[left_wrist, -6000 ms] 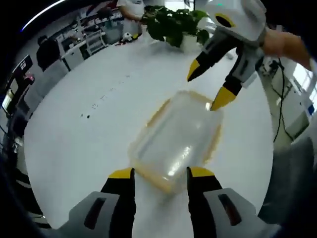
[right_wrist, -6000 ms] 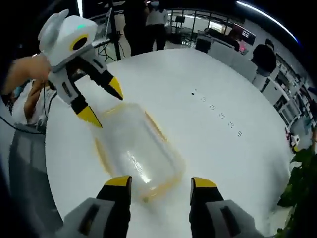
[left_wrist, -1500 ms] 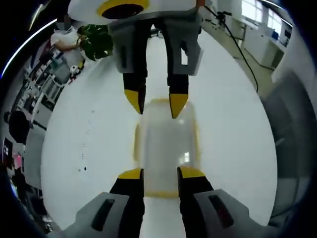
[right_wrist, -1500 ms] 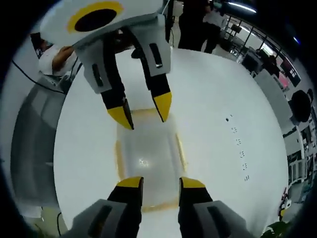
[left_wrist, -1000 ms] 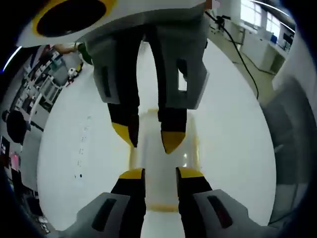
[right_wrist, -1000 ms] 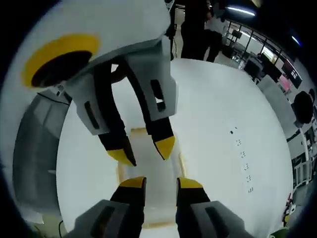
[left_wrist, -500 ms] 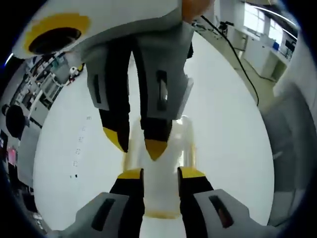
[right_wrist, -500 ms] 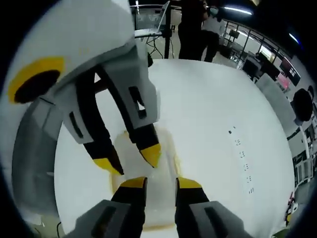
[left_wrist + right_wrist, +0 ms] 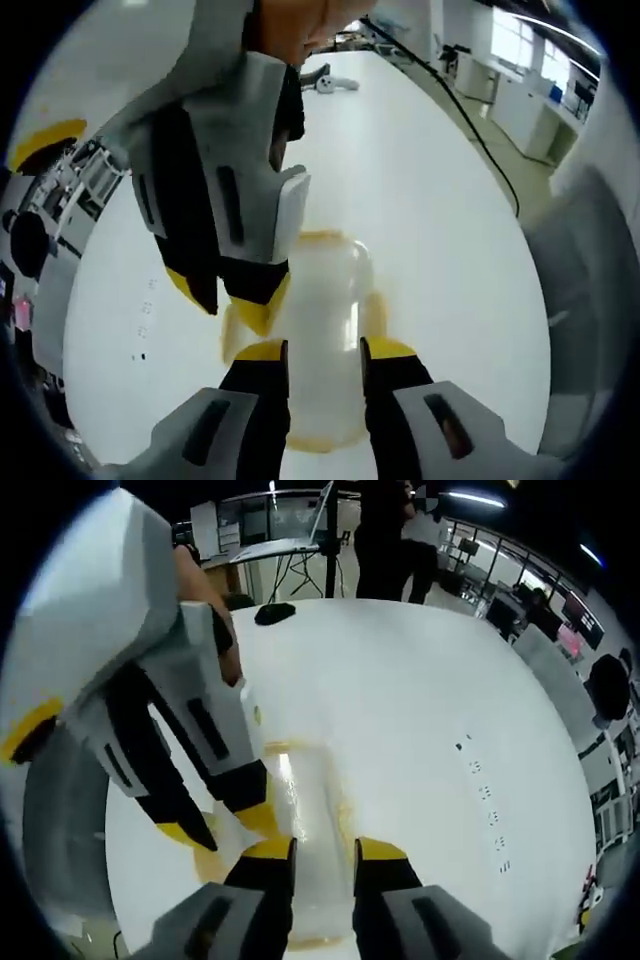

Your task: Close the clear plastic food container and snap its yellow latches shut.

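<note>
Both views look steeply down, close, from opposite ends; sharing the container [image 9: 318, 330].

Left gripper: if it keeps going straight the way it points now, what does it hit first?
Most likely the clear container, which lies directly ahead between the left gripper tips. The right gripper sits just left of that line, its yellow tips beside the container's edge; depth is unclear, so it could brush that first.

Container [image 9: 320, 300] — clear glossy plastic; table [image 9: 430, 200] — smooth matt white.
</note>
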{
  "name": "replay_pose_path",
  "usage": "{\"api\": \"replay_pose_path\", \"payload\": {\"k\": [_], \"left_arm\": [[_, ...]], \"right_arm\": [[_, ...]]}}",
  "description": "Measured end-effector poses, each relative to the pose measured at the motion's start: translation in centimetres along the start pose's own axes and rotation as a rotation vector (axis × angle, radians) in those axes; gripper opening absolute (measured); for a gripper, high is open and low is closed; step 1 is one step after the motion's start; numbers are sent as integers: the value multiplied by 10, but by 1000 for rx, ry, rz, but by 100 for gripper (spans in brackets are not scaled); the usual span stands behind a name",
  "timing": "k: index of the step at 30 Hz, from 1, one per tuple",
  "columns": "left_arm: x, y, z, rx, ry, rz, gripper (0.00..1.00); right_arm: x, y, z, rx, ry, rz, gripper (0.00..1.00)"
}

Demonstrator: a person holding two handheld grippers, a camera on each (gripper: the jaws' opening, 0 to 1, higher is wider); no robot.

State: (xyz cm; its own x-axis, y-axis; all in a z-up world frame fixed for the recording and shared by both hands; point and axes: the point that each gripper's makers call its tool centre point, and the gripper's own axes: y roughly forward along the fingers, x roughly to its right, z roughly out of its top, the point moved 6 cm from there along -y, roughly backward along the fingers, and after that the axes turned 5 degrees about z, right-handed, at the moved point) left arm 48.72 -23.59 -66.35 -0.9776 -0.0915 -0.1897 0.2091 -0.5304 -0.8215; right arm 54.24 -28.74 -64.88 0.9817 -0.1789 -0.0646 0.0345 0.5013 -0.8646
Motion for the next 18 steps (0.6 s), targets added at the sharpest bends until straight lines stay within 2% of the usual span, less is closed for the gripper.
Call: {"api": "replay_pose_path", "payload": {"k": [9, 18], "left_arm": [[-3, 0, -6, -9, -14, -5, 26], [2, 2, -8, -12, -20, -12, 26]], "right_arm": [[-11, 5, -6, -34, -12, 28, 18], [-5, 13, -5, -46, -16, 24, 20]]}}
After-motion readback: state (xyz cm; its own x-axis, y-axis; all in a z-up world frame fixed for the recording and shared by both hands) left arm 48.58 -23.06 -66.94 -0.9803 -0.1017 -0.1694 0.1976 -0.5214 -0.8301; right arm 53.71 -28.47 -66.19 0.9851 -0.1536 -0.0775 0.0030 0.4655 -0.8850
